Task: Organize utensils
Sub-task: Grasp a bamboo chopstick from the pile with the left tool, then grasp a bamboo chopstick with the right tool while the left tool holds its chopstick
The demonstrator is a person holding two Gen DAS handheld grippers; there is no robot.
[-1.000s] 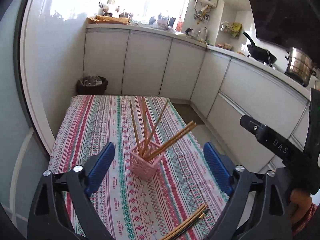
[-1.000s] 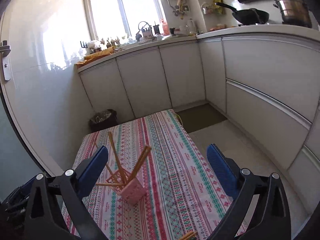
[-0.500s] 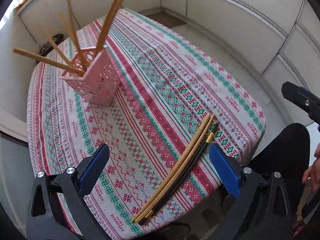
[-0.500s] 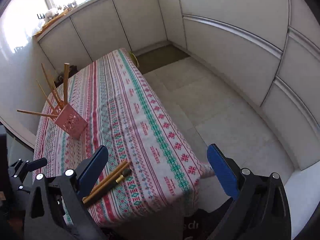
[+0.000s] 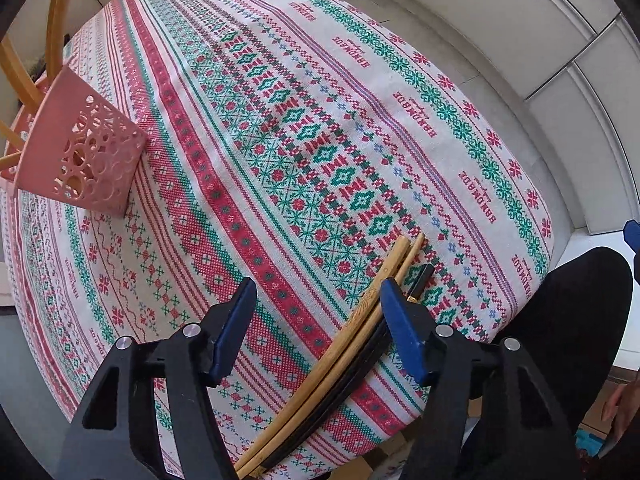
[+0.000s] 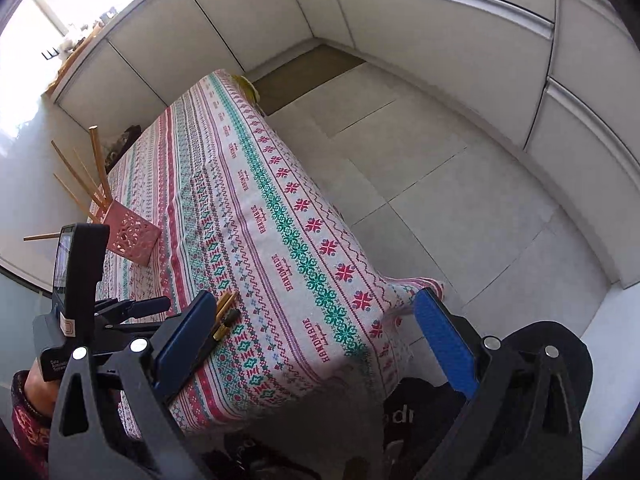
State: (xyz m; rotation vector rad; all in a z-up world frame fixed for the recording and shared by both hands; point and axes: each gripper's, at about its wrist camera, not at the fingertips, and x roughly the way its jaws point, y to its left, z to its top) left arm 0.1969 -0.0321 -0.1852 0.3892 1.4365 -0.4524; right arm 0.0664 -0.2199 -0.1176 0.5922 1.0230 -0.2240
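A bundle of loose chopsticks [image 5: 360, 328], two wooden and two black, lies near the table's front edge. My left gripper [image 5: 318, 300] is open just above the cloth, its right finger [image 5: 400, 328] over the bundle. The chopstick tips [image 6: 226, 314] also show in the right wrist view. A pink perforated holder [image 5: 86, 152] with several wooden chopsticks stands at the far left; it also shows in the right wrist view [image 6: 132, 236]. My right gripper [image 6: 316, 344] is open and empty over the table's front right corner.
The patterned tablecloth [image 5: 304, 128] covers a small table whose right edge [image 6: 320, 200] drops to a tiled floor [image 6: 460, 184]. White cabinets [image 6: 440, 16] line the far side. The left hand-held device [image 6: 76, 280] sits left of my right gripper.
Both grippers have tilted down from the room towards the table. My left gripper has come close to the loose chopsticks, and its jaws have narrowed somewhat.
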